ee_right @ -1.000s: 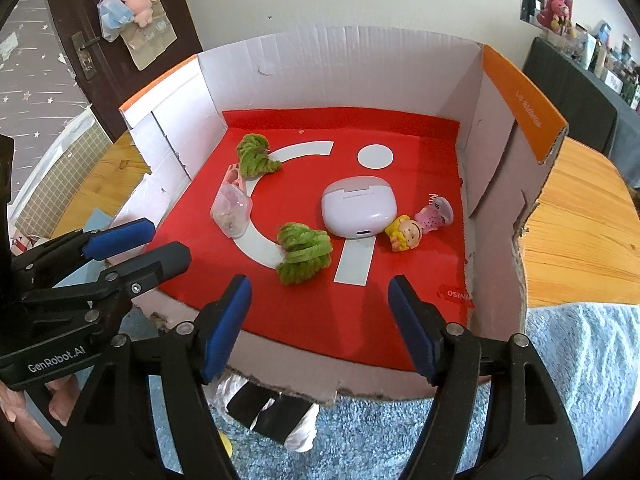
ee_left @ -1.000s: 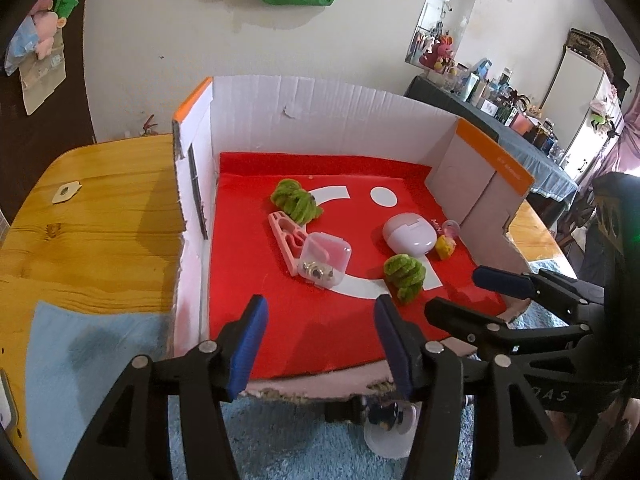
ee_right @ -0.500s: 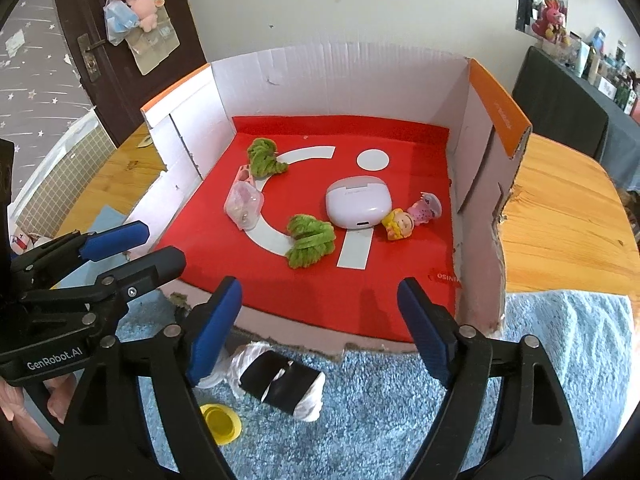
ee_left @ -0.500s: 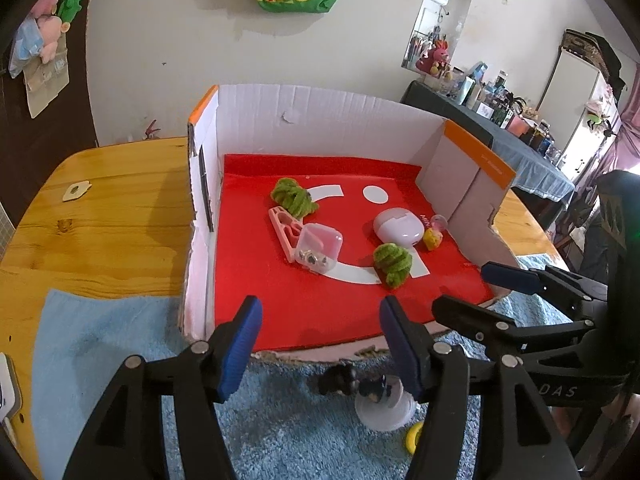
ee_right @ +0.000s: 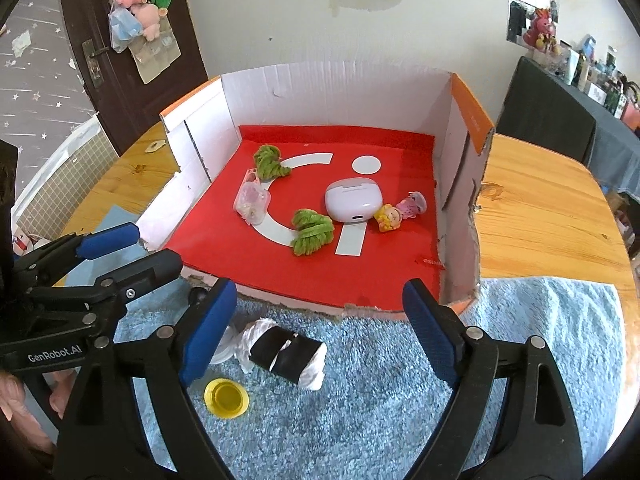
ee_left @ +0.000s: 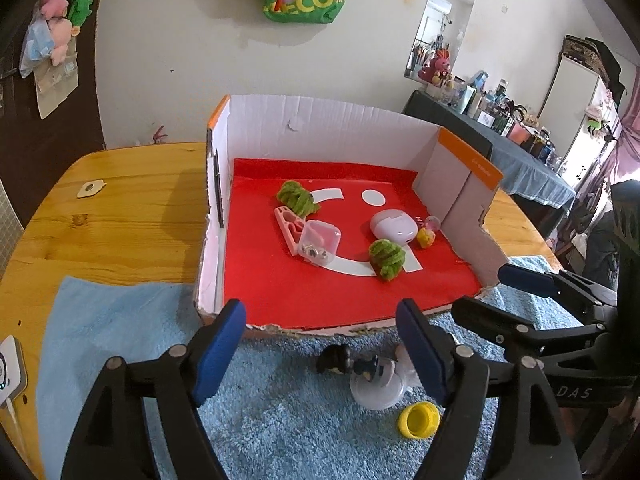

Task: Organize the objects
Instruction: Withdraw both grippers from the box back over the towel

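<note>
An open cardboard box (ee_left: 320,136) (ee_right: 332,92) with a red floor holds two green fuzzy pieces (ee_left: 298,200) (ee_right: 312,232), a clear small case (ee_left: 320,242) (ee_right: 252,200) on a pink part, a white earbud case (ee_left: 392,226) (ee_right: 352,200) and a small doll (ee_right: 396,210). On the blue mat in front lie a yellow cap (ee_left: 419,420) (ee_right: 226,396), a black roll in white wrap (ee_right: 288,352) and a small dark figure on a white base (ee_left: 360,368). My left gripper (ee_left: 320,348) and right gripper (ee_right: 316,328) are open and empty, above the mat before the box.
The box stands on a wooden table (ee_left: 120,216) (ee_right: 540,208) partly covered by a fluffy blue mat (ee_right: 400,400). A white device (ee_left: 8,364) lies at the mat's left edge. A small tag (ee_left: 90,189) lies on the wood at left.
Both grippers have pulled back and up from the box, so the mat, the yellow cap, the wrapped roll and the figure have come into view. Both stay open.
</note>
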{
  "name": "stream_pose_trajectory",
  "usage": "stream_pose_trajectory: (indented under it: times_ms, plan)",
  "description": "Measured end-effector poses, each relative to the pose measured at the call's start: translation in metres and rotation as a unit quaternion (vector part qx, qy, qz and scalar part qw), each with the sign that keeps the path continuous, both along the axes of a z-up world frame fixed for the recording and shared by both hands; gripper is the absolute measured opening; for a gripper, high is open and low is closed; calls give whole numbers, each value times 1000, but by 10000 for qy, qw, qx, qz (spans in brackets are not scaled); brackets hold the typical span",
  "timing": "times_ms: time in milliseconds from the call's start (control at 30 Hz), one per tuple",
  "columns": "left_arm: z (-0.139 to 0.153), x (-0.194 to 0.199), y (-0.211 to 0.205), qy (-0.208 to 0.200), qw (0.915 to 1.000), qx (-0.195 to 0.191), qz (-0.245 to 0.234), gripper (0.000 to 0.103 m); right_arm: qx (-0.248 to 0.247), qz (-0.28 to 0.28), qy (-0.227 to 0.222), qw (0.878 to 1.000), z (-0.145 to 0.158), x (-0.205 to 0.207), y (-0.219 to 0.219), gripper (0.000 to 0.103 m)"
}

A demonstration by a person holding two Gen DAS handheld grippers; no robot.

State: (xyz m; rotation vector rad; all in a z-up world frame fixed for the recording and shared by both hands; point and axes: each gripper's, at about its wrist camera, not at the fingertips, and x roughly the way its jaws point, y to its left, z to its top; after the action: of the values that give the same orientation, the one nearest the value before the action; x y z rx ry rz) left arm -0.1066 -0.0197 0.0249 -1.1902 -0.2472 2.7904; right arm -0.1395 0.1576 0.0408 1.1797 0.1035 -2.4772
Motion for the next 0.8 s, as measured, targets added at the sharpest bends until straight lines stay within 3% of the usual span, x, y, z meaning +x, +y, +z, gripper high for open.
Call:
stream_pose_trajectory:
  times_ms: [467,800]
  plan:
    - [2,21,1,83,10000,-10,52,84,20,-54,90,9999,1,24,6,90]
    - [-17,38,5,-56,10000,-49,11,84,54,-89,-3,9999,-16,40,11,91]
